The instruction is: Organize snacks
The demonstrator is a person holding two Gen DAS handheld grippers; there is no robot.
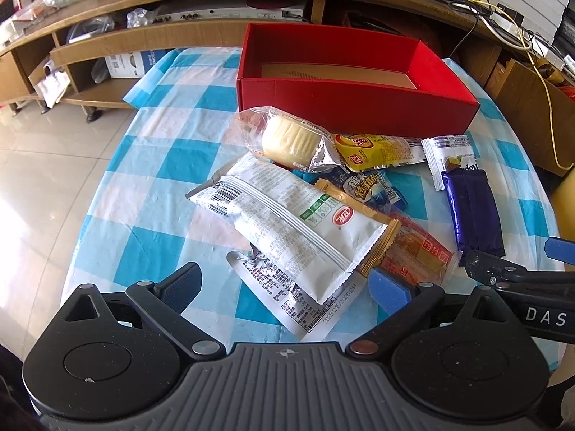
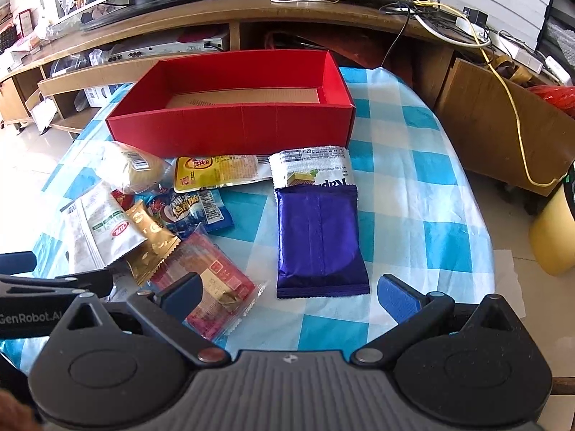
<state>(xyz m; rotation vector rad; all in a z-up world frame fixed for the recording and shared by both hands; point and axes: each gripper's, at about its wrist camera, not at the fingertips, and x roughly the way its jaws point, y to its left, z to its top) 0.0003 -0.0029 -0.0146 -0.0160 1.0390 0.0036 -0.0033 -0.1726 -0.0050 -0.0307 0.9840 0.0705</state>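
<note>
Snacks lie heaped on the checked cloth [image 1: 151, 165] before the empty red box [image 2: 230, 125]. Both grippers hover spread, holding nothing: left [image 1: 284, 287] over the white packet [image 1: 287, 222], right [image 2: 291, 298] near the purple packet [image 2: 318, 240]. Overlapping wrappers could drag neighbours toward the table edge; open cloth lies right.

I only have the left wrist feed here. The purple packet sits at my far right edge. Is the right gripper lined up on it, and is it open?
Observer: Yes. The right gripper is open, and the purple packet lies flat between its fingers' line of approach.
Operator: Anything overlapping the packet?
Observer: Its far end lies over a white wafer packet; nothing lies on top of it.
Operator: Box free?
Observer: The red box shows only its bare cardboard floor.
</note>
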